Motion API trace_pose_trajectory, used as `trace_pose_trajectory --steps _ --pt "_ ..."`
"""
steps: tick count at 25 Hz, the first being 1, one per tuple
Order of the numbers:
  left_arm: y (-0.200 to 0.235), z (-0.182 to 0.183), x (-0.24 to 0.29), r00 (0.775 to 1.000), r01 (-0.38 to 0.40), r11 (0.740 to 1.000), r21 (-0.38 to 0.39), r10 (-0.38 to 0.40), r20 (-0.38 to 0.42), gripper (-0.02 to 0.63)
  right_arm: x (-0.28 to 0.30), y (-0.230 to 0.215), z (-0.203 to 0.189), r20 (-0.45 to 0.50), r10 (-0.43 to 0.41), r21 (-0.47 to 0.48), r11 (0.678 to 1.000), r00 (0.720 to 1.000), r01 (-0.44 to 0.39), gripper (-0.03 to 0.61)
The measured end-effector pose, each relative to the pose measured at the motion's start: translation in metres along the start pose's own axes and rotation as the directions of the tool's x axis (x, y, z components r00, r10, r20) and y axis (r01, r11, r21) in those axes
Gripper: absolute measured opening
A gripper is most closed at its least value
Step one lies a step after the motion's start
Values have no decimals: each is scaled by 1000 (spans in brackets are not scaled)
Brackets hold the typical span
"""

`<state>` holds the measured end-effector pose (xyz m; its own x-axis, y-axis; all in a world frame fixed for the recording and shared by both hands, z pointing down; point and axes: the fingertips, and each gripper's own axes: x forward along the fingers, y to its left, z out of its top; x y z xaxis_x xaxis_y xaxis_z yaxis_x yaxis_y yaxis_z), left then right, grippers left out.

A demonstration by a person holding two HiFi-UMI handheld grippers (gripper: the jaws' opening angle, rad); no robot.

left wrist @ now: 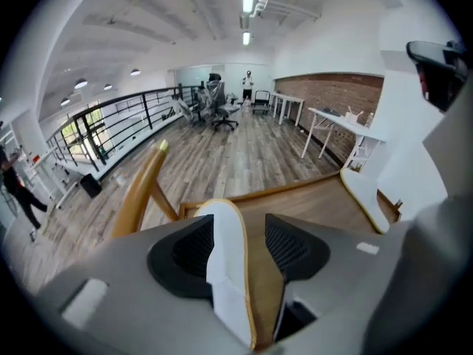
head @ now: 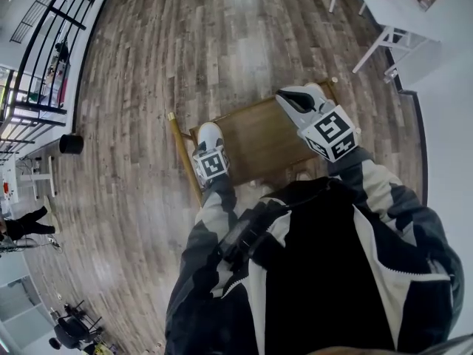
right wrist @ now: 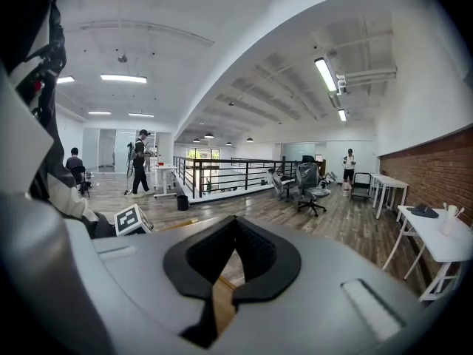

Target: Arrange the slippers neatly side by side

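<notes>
In the left gripper view a white slipper with a yellow rim (left wrist: 225, 250) lies lengthwise on the wooden table (left wrist: 310, 202), right under my left gripper (left wrist: 240, 231). That gripper's jaws stand wide apart above the slipper and do not press on it. A second white slipper with the same yellow rim (left wrist: 362, 198) lies near the table's right edge, apart from the first. In the head view the left gripper (head: 209, 132) hangs over the table's left end (head: 259, 135) and the right gripper (head: 295, 98) over its far right corner. The right gripper (right wrist: 235, 224) is shut with nothing in it.
A yellow wooden rail (head: 181, 154) slants along the table's left side. White desks (head: 392, 21) stand to the far right, and a black railing (head: 52, 43) with a black bin (head: 72, 144) to the left. Office chairs (left wrist: 218, 109) and a few people stand far off on the wood floor.
</notes>
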<state>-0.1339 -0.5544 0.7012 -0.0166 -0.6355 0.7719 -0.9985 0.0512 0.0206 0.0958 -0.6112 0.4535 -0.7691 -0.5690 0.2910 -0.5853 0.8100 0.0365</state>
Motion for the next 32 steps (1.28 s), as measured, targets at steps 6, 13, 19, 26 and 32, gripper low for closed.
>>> trace_pose_trajectory --steps 6,13,19,26,32 --pt "-36 110 -74 947 60 994 95 -87 309 159 6 7 9 21 30 8 1000 999 -30 5" --pt "-105 209 -197 724 226 944 240 -327 607 18 -1 20 35 77 51 -12 999 996 -50 5" --pt "-142 215 -217 674 276 901 334 -429 602 18 -10 23 48 113 56 -12 998 992 -55 5" --pt "-157 208 -212 678 292 891 348 -449 581 18 -18 10 36 77 -1 3 1000 997 0 5" --pt "-164 204 -207 671 310 879 363 -472 571 20 -22 -37 -4 -27 -113 29 993 993 113 36"
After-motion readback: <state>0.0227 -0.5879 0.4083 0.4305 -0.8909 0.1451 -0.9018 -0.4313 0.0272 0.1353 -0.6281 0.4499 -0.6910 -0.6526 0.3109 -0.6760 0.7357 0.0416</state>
